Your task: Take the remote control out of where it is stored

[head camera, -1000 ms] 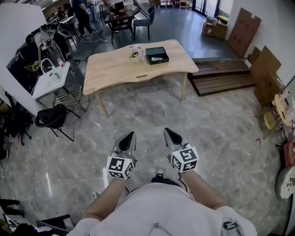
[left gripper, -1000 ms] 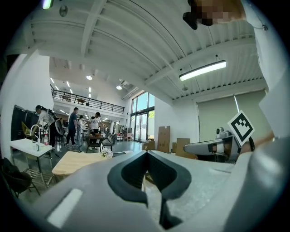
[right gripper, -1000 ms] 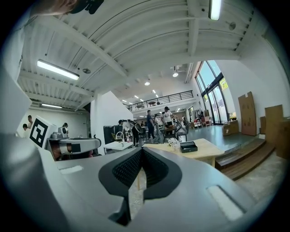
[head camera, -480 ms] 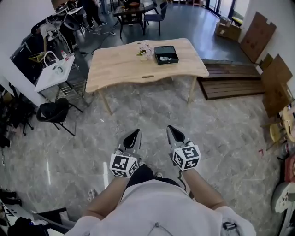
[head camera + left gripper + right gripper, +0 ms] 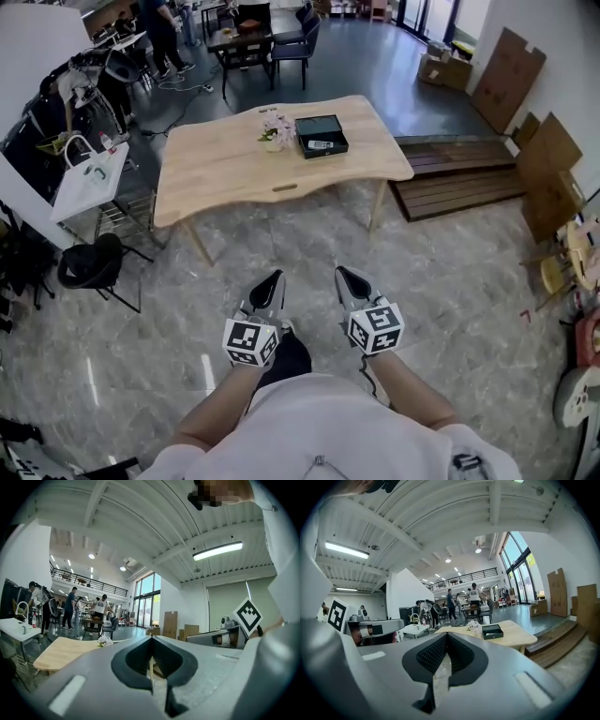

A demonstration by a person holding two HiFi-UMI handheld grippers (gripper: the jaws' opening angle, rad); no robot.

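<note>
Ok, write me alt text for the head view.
A person holds the left gripper and right gripper, both shut, over a marble floor, well short of a wooden table bearing an open black box and flowers.

Left tongs (image 5: 272, 279), right tongs (image 5: 344, 275): jaws closed, empty, held side by side, pointing forward.

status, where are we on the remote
Left hand-held gripper and right hand-held gripper shut, empty. Remote lies in open black box on table, far ahead. Flowers beside box.

Grey marble floor (image 5: 450, 272), wooden table (image 5: 216, 159), tall windows (image 5: 516, 569)
</note>
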